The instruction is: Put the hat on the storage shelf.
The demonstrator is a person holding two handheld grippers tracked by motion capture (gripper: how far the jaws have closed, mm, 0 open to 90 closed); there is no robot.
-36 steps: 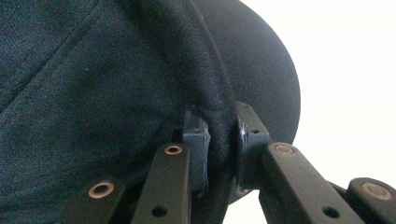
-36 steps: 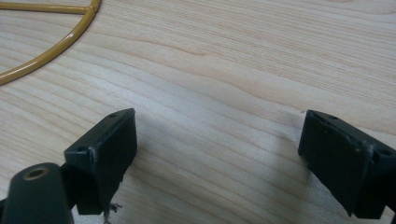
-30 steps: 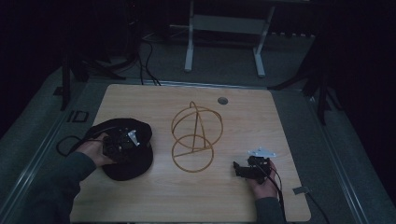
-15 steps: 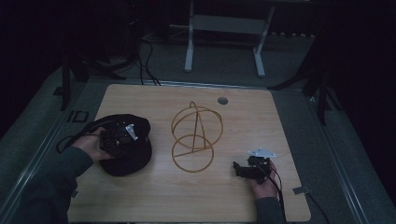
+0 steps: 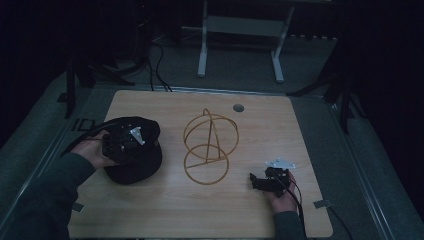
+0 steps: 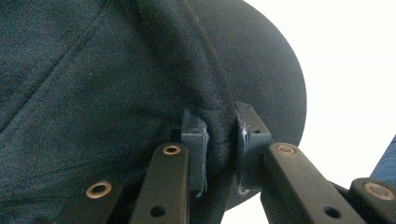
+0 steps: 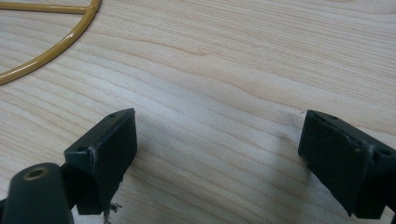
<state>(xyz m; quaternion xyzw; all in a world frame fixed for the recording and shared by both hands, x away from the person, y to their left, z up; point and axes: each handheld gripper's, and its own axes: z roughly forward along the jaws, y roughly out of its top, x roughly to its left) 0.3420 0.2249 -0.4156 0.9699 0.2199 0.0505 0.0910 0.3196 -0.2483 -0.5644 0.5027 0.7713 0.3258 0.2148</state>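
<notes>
A black cap (image 5: 136,167) lies at the table's left, its near side raised. My left gripper (image 5: 140,145) is shut on a fold of the cap's dark fabric (image 6: 93,84), pinched between the two pads (image 6: 194,135). A gold wire stand (image 5: 210,145) of rings and a loop stands mid-table, to the right of the cap. My right gripper (image 5: 256,181) rests low over the wood at the front right. It is open, with bare tabletop between its fingers (image 7: 105,154). An arc of the wire stand (image 7: 51,42) lies ahead of it to the left.
The wooden table (image 5: 300,125) has a small round grommet (image 5: 238,107) near its far edge. A cable (image 5: 92,127) trails from the left gripper off the table's left side. Beyond the table, a white desk frame (image 5: 240,40) stands on the grey floor.
My left hand has risen a little with the cap in its grip, lifting the cap's top off the table. The right gripper has stayed where it was.
</notes>
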